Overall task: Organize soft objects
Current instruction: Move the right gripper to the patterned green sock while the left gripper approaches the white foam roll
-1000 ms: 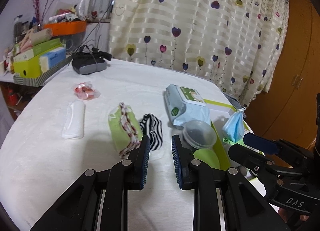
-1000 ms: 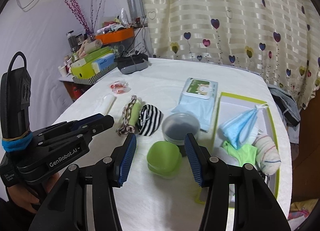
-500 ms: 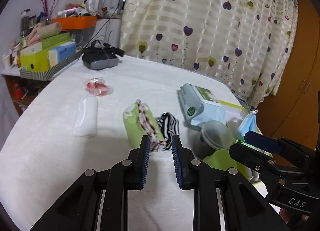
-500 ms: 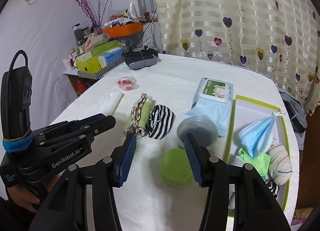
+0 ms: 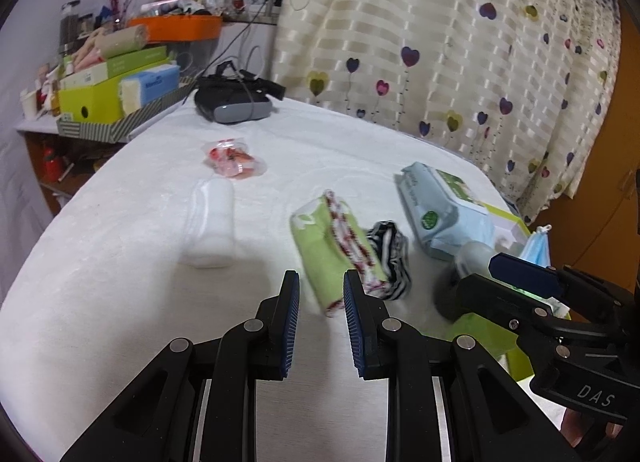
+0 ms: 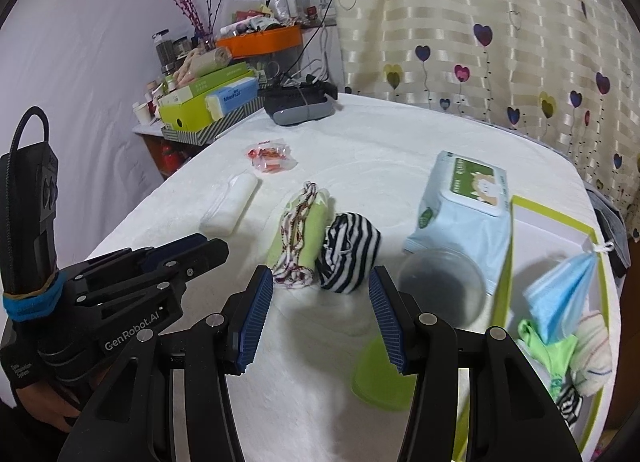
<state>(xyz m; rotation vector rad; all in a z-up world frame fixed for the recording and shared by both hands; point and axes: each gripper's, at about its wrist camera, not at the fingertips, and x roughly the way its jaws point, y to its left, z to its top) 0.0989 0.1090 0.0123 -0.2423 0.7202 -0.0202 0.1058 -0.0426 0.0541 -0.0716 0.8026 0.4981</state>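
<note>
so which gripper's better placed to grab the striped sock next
Right. The right gripper is open wide, with the striped sock just ahead between its jaws. The left gripper faces the green sock, jaws narrower.

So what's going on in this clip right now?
A person is sorting soft items on a white table with two handheld grippers. Both the left gripper and right gripper are open and empty, pointed at the green sock and striped sock lying side by side. A mask and several socks already lie in the green-rimmed tray.
</note>
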